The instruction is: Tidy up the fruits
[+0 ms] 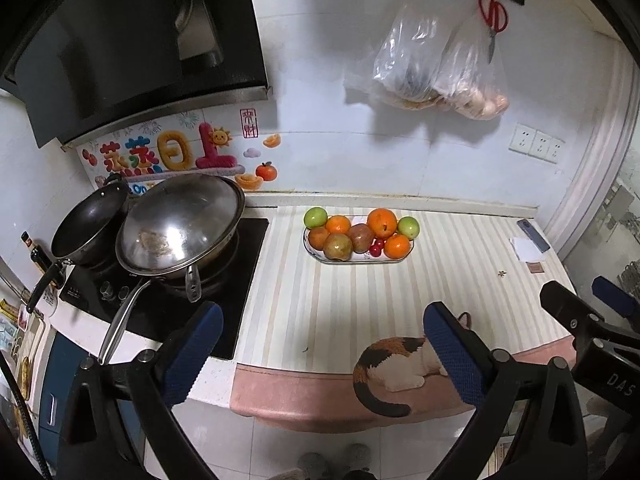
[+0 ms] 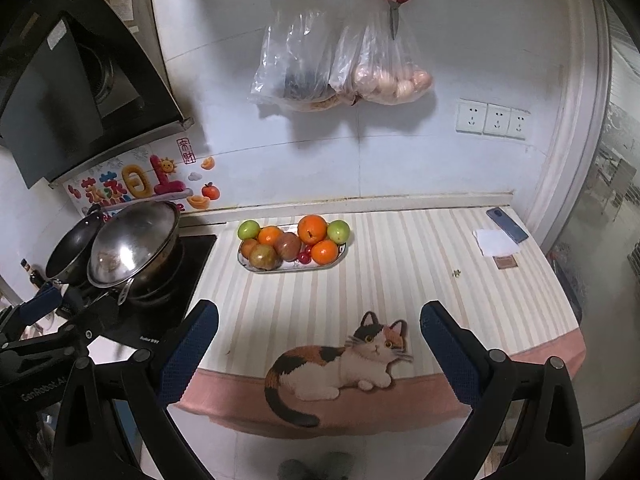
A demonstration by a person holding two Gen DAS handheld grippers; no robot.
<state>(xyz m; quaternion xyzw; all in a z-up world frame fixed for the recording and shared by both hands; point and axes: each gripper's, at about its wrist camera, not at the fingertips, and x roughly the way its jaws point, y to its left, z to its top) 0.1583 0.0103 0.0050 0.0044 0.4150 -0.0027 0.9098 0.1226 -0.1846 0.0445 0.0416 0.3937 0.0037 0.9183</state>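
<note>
Fruit fills an oval plate (image 1: 320,258) toward the back of the striped counter mat (image 1: 340,308) in the left wrist view: a green apple (image 1: 315,217) at the back left corner, a second green apple (image 1: 408,227) at the back right, a large orange (image 1: 382,223) between them, smaller oranges (image 1: 399,247) around the pile, two brownish-red fruits (image 1: 338,247) at the front, and small red cherry-like fruits (image 1: 376,247) tucked low between the pieces; the left gripper (image 1: 320,354) hangs above the near edge of the mat, its blue-padded fingers (image 1: 192,354) spread wide with nothing between them, well apart from the plate; part of the right gripper (image 1: 584,320) shows at the right edge; a steel wok (image 1: 180,226) and a black pan (image 1: 90,224) sit on the stove (image 1: 236,280) to the left; two clear plastic bags (image 1: 440,64) and red-handled scissors (image 1: 494,16) hang on the wall above. From the right wrist view, the same plate (image 2: 336,262) of fruit lies ahead and slightly left, near the wall and just beside the stove (image 2: 200,252); the right gripper (image 2: 318,350) is held wide, holding nothing, over the calico cat print (image 2: 336,368) at the mat's front edge; a phone (image 2: 507,225) and a white paper (image 2: 494,242) lie at the far right of the counter, well apart from the fruit; three wall sockets (image 2: 494,120) sit above them.
</note>
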